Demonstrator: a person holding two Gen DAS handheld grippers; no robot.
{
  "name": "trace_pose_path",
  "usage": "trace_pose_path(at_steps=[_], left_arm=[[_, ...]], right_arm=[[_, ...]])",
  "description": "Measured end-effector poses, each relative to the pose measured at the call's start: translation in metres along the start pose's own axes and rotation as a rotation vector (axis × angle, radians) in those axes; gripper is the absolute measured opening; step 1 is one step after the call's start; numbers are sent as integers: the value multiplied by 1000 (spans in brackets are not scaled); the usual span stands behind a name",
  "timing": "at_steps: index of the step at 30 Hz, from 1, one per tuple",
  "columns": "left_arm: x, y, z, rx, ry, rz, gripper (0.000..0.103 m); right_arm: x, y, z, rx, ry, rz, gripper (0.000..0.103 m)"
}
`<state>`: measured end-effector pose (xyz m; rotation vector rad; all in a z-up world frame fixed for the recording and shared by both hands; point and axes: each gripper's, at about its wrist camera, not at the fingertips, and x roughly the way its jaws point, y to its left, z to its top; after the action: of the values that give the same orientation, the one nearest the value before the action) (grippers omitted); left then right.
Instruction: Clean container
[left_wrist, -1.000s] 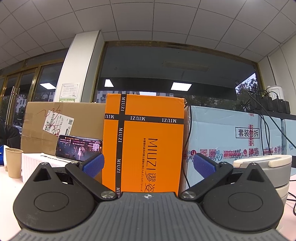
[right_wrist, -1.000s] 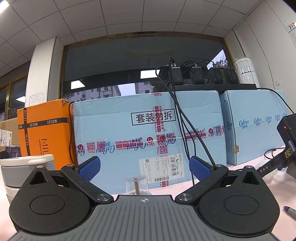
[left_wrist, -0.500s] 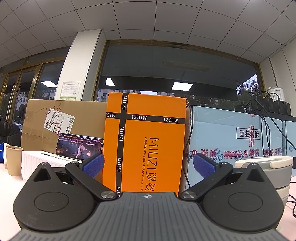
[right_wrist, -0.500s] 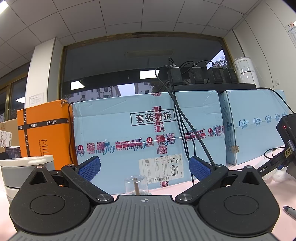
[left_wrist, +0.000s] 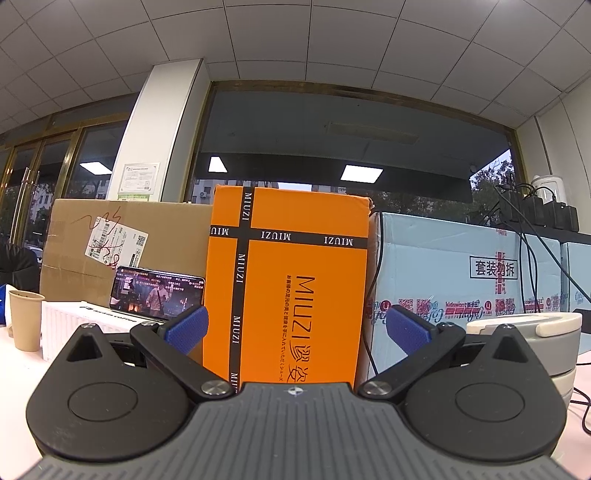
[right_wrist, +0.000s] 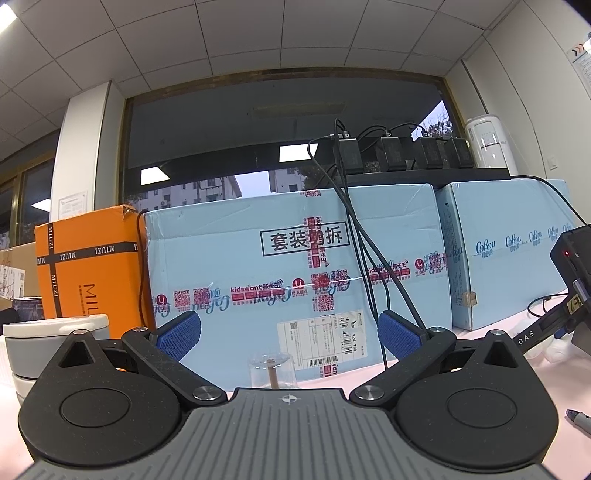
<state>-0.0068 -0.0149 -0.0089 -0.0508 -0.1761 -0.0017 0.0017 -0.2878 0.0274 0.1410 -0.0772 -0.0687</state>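
A stacked grey and white lidded container (left_wrist: 543, 343) stands on the table at the right of the left wrist view and at the left of the right wrist view (right_wrist: 44, 343). A small clear glass (right_wrist: 272, 371) with a thin stick in it stands straight ahead of my right gripper (right_wrist: 289, 332). My right gripper is open and empty. My left gripper (left_wrist: 295, 326) is open and empty, facing an orange box (left_wrist: 288, 284). Both grippers are held level, apart from the container.
Pale blue cartons (right_wrist: 295, 273) and a brown carton (left_wrist: 122, 243) line the back of the table. A phone (left_wrist: 157, 291) leans on a white box. A paper cup (left_wrist: 25, 319) stands far left. Cables (right_wrist: 369, 240) hang over the cartons. A pen (right_wrist: 580, 421) lies at right.
The left wrist view has tilted slightly, so the boxes sit a little lower in frame. The right gripper has barely moved. Both grippers stay open.
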Motion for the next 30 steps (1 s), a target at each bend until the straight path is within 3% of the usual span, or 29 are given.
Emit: trace_pose_path(at_steps=[30], left_arm=[[9, 18, 9, -20, 9, -5, 103]], right_arm=[[-1, -3, 1, 4, -3, -1, 103]])
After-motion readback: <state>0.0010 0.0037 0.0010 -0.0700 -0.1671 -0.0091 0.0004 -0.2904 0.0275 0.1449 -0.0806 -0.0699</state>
